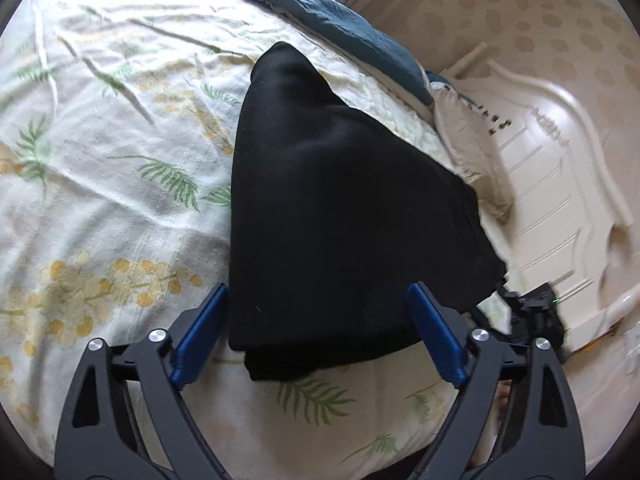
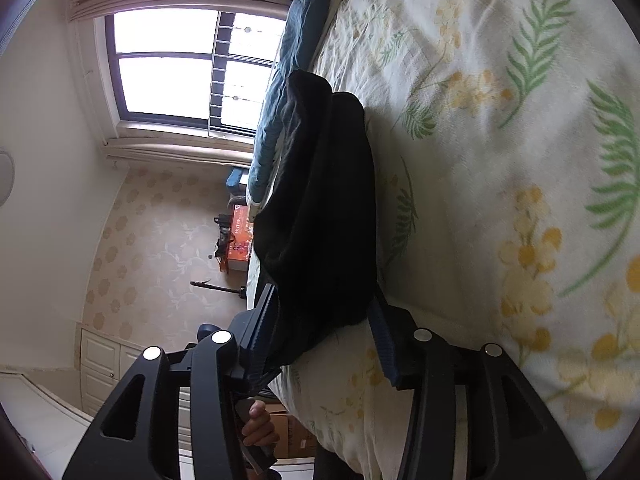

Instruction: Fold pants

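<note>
Black pants (image 1: 328,216) lie folded in a thick bundle on the floral bedspread (image 1: 100,160), near the bed's side edge. Left tongs (image 1: 320,320) gape wide, pads either side of the near end w/o pressing. Right tongs (image 2: 324,320) straddle a corner, part-open; can't tell if they pinch. Risk: a snagged layer drags on pull-back, the fold springs open, or the bundle slips off the edge.

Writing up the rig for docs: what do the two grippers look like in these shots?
Both look alike. The left gripper has two black arms with triangular cut-outs, round silver pivot caps and flat blue pads. The right gripper has the same black frame and silver caps; its blue pads show fine ribbing. No cables or markings are visible. A bare hand shows below; no sleeve is in view.
</note>
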A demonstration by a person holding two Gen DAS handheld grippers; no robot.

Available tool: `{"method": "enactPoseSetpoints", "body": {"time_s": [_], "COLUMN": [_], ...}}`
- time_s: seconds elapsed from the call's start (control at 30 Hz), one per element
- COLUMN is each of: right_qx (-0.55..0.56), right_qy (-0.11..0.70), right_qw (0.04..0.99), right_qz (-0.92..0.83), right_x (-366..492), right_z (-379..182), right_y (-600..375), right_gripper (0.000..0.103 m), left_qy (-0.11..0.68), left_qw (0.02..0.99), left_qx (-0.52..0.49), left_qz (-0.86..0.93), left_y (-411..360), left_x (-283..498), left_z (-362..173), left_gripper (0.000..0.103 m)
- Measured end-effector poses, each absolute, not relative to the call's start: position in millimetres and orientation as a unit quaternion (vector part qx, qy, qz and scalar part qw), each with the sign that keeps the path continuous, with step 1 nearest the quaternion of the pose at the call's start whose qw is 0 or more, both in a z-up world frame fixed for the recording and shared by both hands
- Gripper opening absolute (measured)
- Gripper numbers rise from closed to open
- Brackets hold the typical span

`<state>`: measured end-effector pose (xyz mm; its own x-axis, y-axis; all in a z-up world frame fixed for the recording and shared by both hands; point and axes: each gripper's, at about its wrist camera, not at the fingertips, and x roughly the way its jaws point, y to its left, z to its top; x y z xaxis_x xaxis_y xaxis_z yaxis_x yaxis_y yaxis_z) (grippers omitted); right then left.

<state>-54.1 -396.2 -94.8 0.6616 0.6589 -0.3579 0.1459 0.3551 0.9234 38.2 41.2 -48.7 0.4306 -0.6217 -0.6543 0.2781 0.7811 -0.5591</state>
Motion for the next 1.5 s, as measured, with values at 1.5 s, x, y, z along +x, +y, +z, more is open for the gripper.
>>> {"method": "enactPoseSetpoints", "body": {"time_s": [1.5], "right_qx": [0.116], "right_qy": [0.416], "right_qw": [0.901], "right_qz": [-0.047], "right_x": [-83.3], "right_z": [-32.4], "right_y": [-294.3], "right_gripper": [0.084], "left_qy": [0.345], "left_qw": [0.934], "left_qx": [0.009], "left_qz": [-0.089], "left_y": [0.8], "left_x": [-40.4], "left_z": [-0.1], "left_gripper": [0.100]}}
